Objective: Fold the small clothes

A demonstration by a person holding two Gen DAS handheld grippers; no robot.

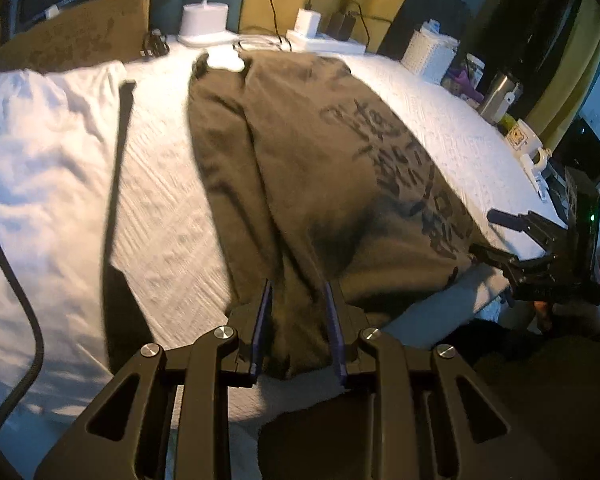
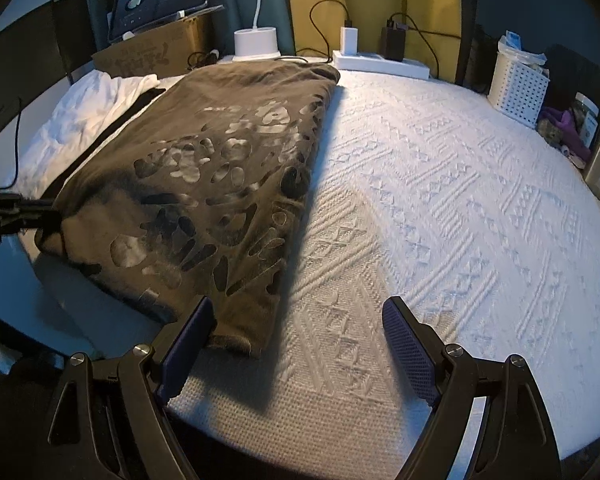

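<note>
An olive-brown T-shirt (image 1: 300,160) (image 2: 204,168) with a dark print lies folded lengthwise on the white textured cloth (image 2: 460,220). Its near hem reaches the table's front edge. My left gripper (image 1: 297,284) stands over that hem, jaws a little apart, with a loose ridge of the shirt between the blue pads (image 1: 262,320). It shows at the left edge of the right wrist view (image 2: 16,208). My right gripper (image 2: 300,304) (image 1: 490,234) is wide open at the shirt's near right corner. Its left finger (image 2: 188,340) hangs over the hem and its right finger (image 2: 408,344) over bare cloth.
A crumpled white garment (image 1: 40,140) (image 2: 96,96) lies left of the shirt, with a black cable (image 1: 16,280) over it. Along the back stand a cardboard box (image 1: 72,40), a lamp base (image 1: 204,24) and a power strip (image 1: 324,42). At the right are a white basket (image 1: 430,56), a steel tumbler (image 1: 498,96) and a mug (image 1: 520,138).
</note>
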